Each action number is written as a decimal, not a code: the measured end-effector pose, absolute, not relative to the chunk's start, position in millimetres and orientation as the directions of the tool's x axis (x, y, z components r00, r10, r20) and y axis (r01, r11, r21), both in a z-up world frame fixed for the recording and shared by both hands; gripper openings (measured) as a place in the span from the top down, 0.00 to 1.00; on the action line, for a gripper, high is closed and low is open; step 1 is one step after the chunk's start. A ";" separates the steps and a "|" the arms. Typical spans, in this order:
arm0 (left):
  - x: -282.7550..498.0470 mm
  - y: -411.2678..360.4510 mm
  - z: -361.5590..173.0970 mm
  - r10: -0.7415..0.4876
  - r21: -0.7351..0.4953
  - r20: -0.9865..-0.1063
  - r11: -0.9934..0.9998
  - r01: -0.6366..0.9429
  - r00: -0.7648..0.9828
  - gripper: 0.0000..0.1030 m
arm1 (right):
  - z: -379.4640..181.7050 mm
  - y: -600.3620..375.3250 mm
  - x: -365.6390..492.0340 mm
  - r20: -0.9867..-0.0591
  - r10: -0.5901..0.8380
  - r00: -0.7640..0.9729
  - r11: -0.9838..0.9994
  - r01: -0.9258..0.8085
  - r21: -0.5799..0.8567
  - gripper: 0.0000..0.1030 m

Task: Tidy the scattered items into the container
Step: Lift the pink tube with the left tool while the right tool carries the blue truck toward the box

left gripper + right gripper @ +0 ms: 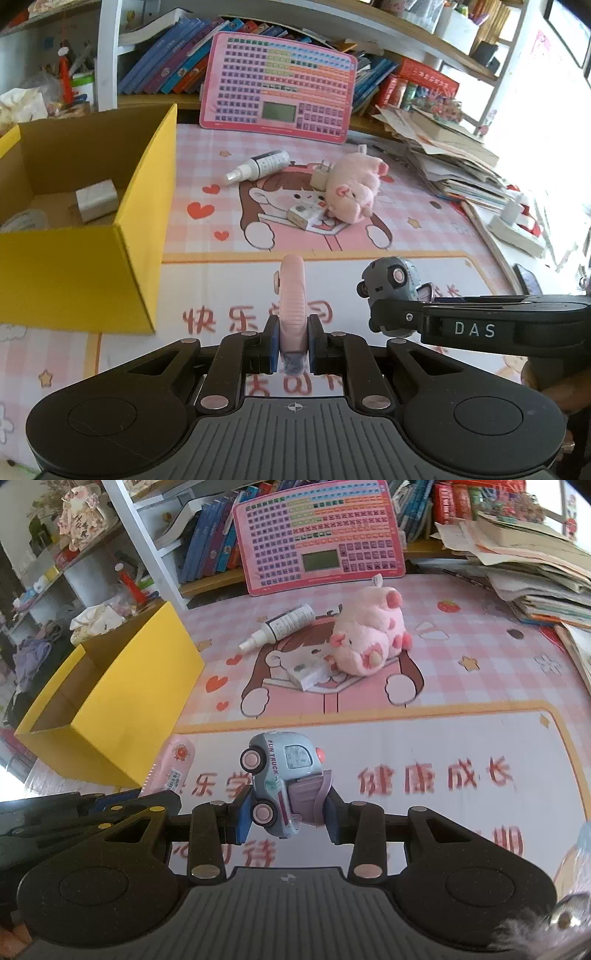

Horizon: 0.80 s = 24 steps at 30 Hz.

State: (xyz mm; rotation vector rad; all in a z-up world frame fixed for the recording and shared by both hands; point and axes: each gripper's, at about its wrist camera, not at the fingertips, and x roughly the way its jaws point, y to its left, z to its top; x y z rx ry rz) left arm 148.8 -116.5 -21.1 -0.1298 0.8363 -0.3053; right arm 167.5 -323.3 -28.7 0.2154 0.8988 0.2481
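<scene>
The left gripper (291,347) is clamped on a flat pink comb (291,295) standing on edge, its length running forward along the fingers; the right gripper (286,812) grips a toy truck (280,779). The yellow box (110,258) lies ahead-left of both, nearer the left hand. It already holds a white charger (96,199); bottle (258,166), pig (354,188) and small carton (304,214) lie on the mat (207,177).

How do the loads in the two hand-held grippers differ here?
The left hand-held gripper is shut on a pink comb, thin, flat and ridged, so its pads sit close together. The right hand-held gripper is shut on a toy truck, bulky, pale blue with pink wheels, tilted nose-up, so its pads stand wider apart. Both loads are off the desk mat, outside the yellow box.
</scene>
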 end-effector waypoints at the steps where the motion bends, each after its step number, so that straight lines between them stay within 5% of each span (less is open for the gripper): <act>1: 144.7 -114.2 -20.0 -0.323 -0.236 -0.706 0.946 0.221 0.630 0.87 | -27.7 -321.5 162.4 -0.742 0.297 0.601 0.951 -0.117 0.286 0.65; 24: 69.5 -46.0 -1.4 -0.348 -0.232 -0.662 0.937 0.260 0.664 0.87 | -12.2 -268.9 71.1 -0.700 0.249 0.669 0.950 -0.029 0.311 0.65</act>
